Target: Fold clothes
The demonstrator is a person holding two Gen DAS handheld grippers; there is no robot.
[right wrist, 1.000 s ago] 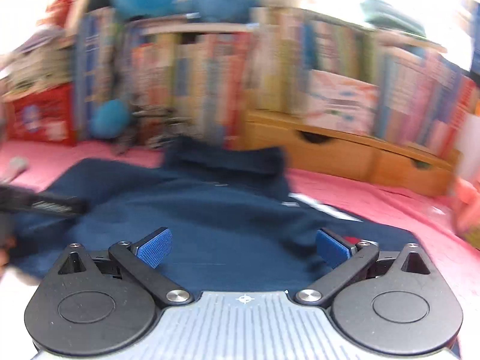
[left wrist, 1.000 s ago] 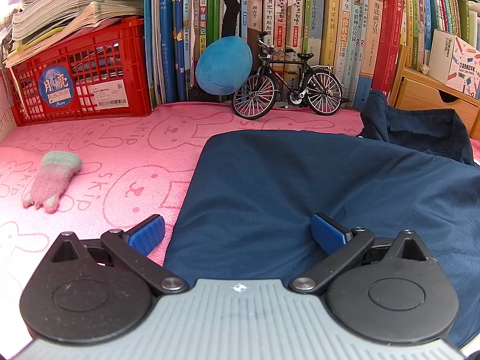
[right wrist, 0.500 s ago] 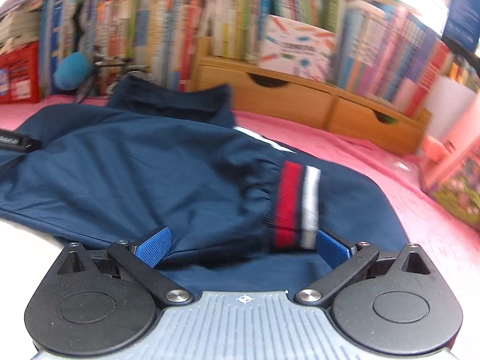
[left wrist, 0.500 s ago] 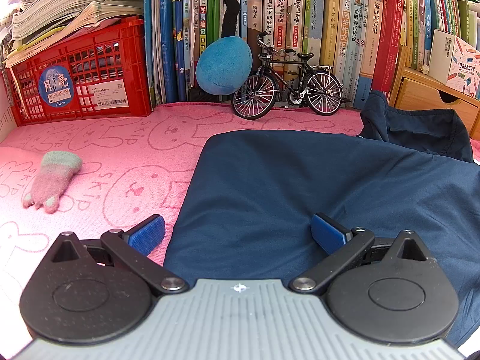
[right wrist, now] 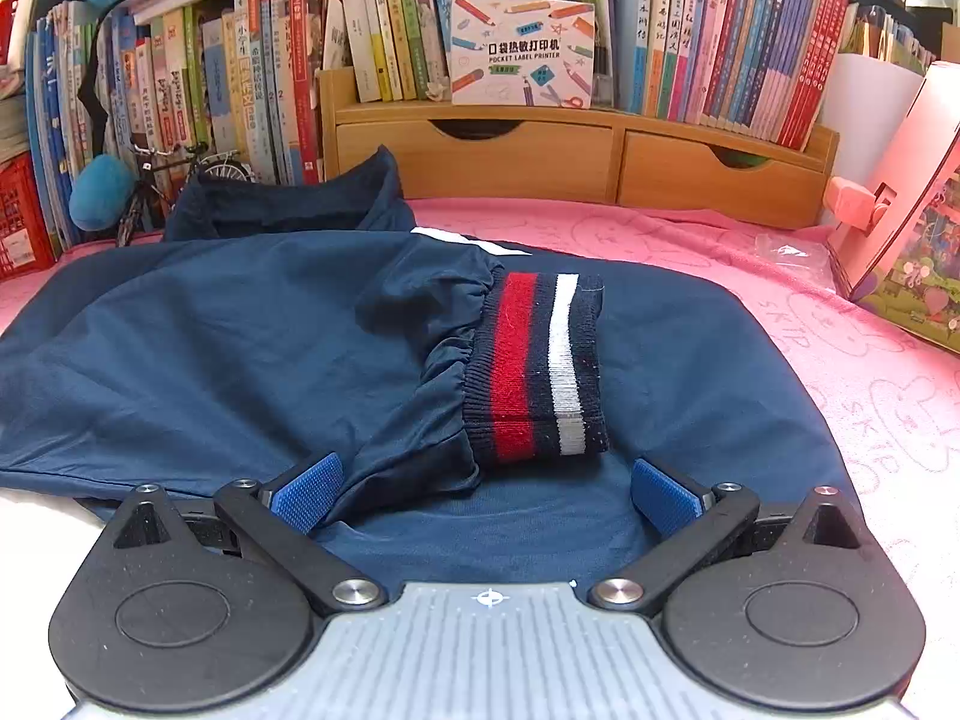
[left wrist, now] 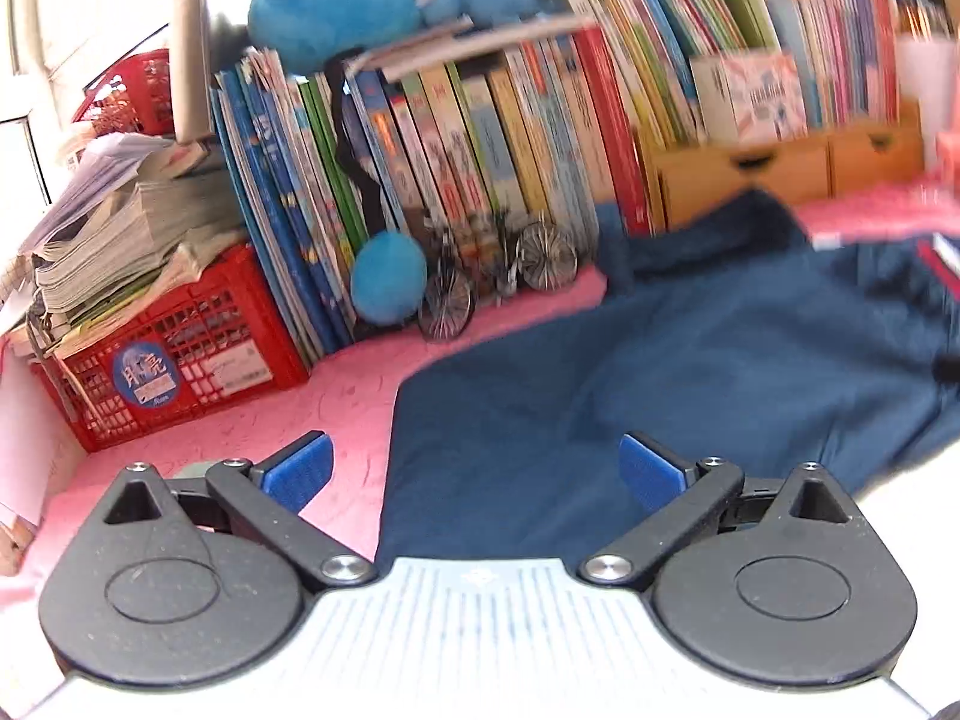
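Note:
A navy jacket (right wrist: 210, 336) lies spread on the pink blanket (right wrist: 828, 324), collar toward the books. One sleeve is folded across its body, and the red, white and navy striped cuff (right wrist: 537, 366) rests just ahead of my right gripper (right wrist: 486, 495). That gripper is open and low over the jacket's near hem, with nothing between its blue pads (right wrist: 306, 492). In the tilted, blurred left wrist view the jacket (left wrist: 630, 372) fills the right half. My left gripper (left wrist: 474, 471) is open over the jacket's left edge, holding nothing.
Upright books (right wrist: 384, 18) and a wooden drawer unit (right wrist: 576, 156) line the back. A red crate (left wrist: 174, 354) stacked with papers stands at the left, with a model bicycle (left wrist: 498, 282) and a blue plush ball (left wrist: 387, 276) beside it. A colourful box (right wrist: 900, 228) leans at the right.
The left gripper has lifted and tilted, so its view now rolls and shows higher shelves. The right gripper has settled close behind the striped cuff, and its view has sharpened.

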